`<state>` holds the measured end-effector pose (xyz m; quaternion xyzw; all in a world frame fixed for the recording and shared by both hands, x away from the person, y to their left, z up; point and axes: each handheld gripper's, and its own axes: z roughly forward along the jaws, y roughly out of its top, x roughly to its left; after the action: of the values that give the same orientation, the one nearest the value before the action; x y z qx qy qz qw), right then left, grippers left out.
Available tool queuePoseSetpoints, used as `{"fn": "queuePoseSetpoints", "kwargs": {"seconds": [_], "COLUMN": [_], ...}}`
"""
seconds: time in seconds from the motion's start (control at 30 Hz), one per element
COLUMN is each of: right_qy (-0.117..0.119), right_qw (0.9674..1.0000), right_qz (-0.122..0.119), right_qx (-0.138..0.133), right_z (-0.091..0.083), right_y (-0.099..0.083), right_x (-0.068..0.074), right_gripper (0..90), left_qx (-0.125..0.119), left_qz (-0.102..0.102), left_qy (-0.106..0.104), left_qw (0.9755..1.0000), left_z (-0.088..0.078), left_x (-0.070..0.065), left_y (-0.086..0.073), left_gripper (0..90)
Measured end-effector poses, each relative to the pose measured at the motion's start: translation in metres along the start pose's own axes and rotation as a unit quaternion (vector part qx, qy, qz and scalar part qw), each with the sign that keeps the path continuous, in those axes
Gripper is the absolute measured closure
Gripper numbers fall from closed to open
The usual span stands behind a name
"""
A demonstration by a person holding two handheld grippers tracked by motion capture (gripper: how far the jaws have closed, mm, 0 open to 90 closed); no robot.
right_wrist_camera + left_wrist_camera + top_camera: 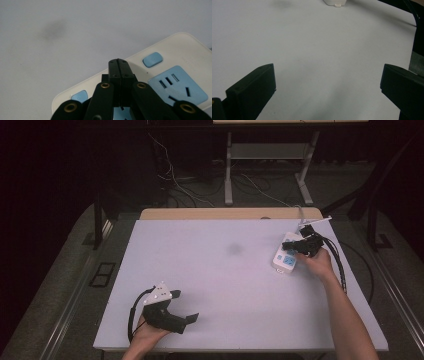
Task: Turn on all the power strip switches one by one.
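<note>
The right gripper [121,61] has its two black jaws pressed flat together with nothing between them, tips poised over the white plastic power strip with pale blue sockets and blue buttons [175,62]. Whether the tips touch the casing cannot be told. A rounded blue button [152,59] lies at about two o'clock from the tips, a second blue button [79,96] at about seven o'clock, and a blue socket face [178,87] at about four o'clock.

In the high view the right gripper [299,246] sits over the power strip [285,261], which lies toward three o'clock on the white rectangular table top [220,285], near its right edge.

The left gripper [187,306], held near seven o'clock on the table, has its jaws standing wide apart and empty. In its own view the bare table [324,55] lies between them, and an end of the power strip [335,2] peeks in at twelve o'clock, well apart.
</note>
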<state>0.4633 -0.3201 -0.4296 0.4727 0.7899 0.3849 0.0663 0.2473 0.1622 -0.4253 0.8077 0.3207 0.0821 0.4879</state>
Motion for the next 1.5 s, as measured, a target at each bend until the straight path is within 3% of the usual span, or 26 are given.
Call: {"fn": "queuePoseSetpoints", "kwargs": {"seconds": [0.13, 0.27, 0.47, 0.57, 0.8, 1.0, 1.17, 1.5], "right_qy": [-0.015, -0.003, -0.009, -0.012, -0.034, -0.049, -0.049, -0.057], "right_qw": [0.9998, 0.9998, 0.999, 0.9989, 0.9978, 0.9976, 0.9984, 0.9981], "right_qz": [-0.014, -0.014, -0.031, -0.037, -0.046, -0.037, -0.017, 0.0], "right_qx": [0.005, 0.009, 0.03, 0.027, 0.033, 0.031, 0.025, 0.023], "right_z": [0.001, 0.003, 0.005, 0.003, -0.003, -0.007, -0.006, -0.003], "right_y": [0.002, 0.005, 0.014, 0.02, 0.033, 0.037, 0.036, 0.031], "right_x": [0.005, 0.008, 0.012, 0.014, 0.011, 0.001, -0.008, -0.017], "right_gripper": [90.0, 90.0, 89.9, 89.9, 89.9, 89.8, 89.8, 89.8], "left_qx": [0.001, 0.001, 0.0, 0.0, 0.0, -0.001, -0.002, 0.002], "left_qz": [0.001, 0.001, 0.0, -0.001, -0.002, -0.003, -0.002, 0.001], "left_qy": [0.001, 0.0, -0.001, -0.002, -0.001, 0.0, 0.003, 0.002], "left_qw": [1.0, 1.0, 1.0, 1.0, 1.0, 1.0, 1.0, 1.0], "left_z": [0.0, 0.0, 0.0, 0.0, 0.0, 0.0, -0.002, 0.0], "left_x": [0.001, 0.002, 0.002, 0.002, 0.002, 0.003, 0.003, 0.003], "left_y": [0.0, 0.0, 0.0, 0.0, 0.0, 0.0, 0.001, 0.001], "left_gripper": [0.0, 0.0, 0.0, 0.0, 0.0, 0.0, 0.0, 0.0]}}
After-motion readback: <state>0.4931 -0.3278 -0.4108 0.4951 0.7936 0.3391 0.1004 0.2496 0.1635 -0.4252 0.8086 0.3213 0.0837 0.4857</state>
